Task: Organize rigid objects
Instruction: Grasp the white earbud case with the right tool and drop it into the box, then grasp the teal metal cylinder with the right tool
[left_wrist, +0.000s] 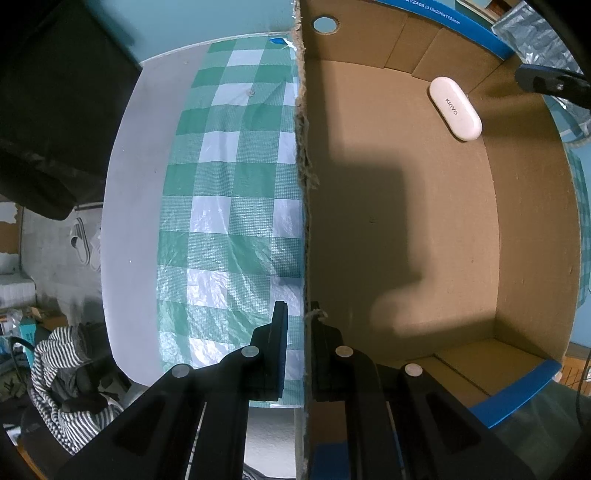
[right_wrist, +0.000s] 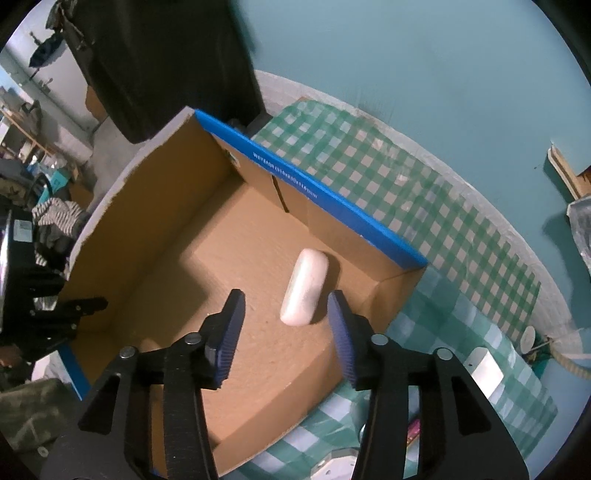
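A brown cardboard box (left_wrist: 532, 229) with blue rims stands on a green checked tablecloth (left_wrist: 229, 184). A white oval case (left_wrist: 455, 108) marked KINYO lies on the box floor near the far right corner. My left gripper (left_wrist: 298, 314) is shut on the box's left wall, one finger outside and one inside. In the right wrist view the box (right_wrist: 155, 206) lies below my right gripper (right_wrist: 284, 310), which is open and empty, hovering just above and short of the white case (right_wrist: 304, 292). The left gripper (right_wrist: 55, 314) shows at the box's left wall.
A white block (right_wrist: 484, 369), a small white cap (right_wrist: 529, 334) and other small items lie on the cloth right of the box. A black cabinet (right_wrist: 166, 66) stands behind. Striped clothing (left_wrist: 59, 369) and clutter sit beyond the table's left edge.
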